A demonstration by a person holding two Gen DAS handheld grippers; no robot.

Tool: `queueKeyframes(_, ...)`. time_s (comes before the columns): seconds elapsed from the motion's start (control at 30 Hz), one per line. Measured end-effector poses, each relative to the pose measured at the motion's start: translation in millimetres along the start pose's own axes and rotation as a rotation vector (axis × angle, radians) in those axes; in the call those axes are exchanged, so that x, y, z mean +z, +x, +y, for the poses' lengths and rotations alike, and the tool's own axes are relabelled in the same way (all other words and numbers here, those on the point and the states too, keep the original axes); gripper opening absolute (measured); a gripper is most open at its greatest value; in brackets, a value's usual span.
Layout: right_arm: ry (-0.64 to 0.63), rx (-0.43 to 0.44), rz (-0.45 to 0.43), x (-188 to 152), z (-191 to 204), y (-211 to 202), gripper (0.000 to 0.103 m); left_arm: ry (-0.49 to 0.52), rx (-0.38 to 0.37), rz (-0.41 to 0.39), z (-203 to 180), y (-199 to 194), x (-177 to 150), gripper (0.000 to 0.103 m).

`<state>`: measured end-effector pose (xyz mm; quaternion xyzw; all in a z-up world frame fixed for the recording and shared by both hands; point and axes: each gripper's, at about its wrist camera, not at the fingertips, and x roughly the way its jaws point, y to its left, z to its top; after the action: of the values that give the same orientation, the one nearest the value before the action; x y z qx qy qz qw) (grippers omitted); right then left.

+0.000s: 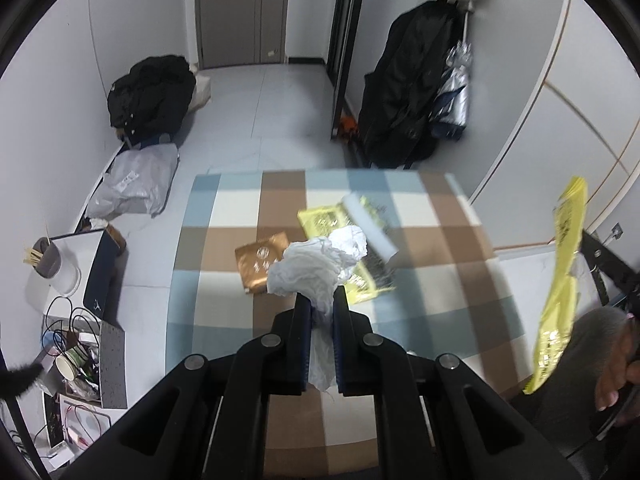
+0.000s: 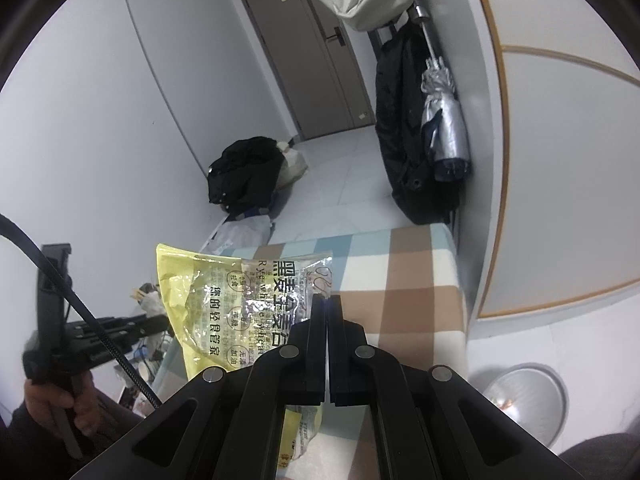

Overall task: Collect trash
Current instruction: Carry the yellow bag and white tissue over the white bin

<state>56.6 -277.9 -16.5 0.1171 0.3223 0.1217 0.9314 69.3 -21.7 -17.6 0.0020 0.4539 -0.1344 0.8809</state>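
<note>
Checked cloth covers the counter (image 1: 420, 280), where a yellow wrapper (image 1: 324, 220) and a brown packet (image 1: 260, 260) lie. Right gripper (image 2: 327, 300), jaws pinched tight, holds a yellow bag (image 2: 224, 304) aloft; left gripper (image 1: 320, 300), jaws nearly closed, clamps crumpled tissue (image 1: 316, 264) above it.

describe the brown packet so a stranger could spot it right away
Start at the checked tablecloth. Near its middle, the flat coppery-brown packet lies just left of the crumpled white tissue pinched by the left gripper. Every other wrapper there is yellow.
</note>
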Motion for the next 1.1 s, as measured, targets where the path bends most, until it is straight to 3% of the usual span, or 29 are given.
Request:
queueKeyframes(0.33, 0.004, -0.022, -0.085, 19, -12, -42, 0.000, 0.056, -0.078, -0.098, -41, -42, 16, 0.005)
queueKeyframes(0.6, 0.037, -0.078, -0.172, 44, -50, -88, 0.000, 0.132, -0.164, -0.136, -90, -57, 34, 0.005)
queueKeyframes(0.9, 0.120, -0.203, -0.242, 49, -117, -137, 0.000, 0.230, -0.272, -0.107, -156, -46, 50, 0.005)
queueKeyframes(1.1, 0.222, -0.298, -0.241, 36, -175, -153, 0.000, 0.291, -0.333, -0.051, -202, -23, 52, 0.005)
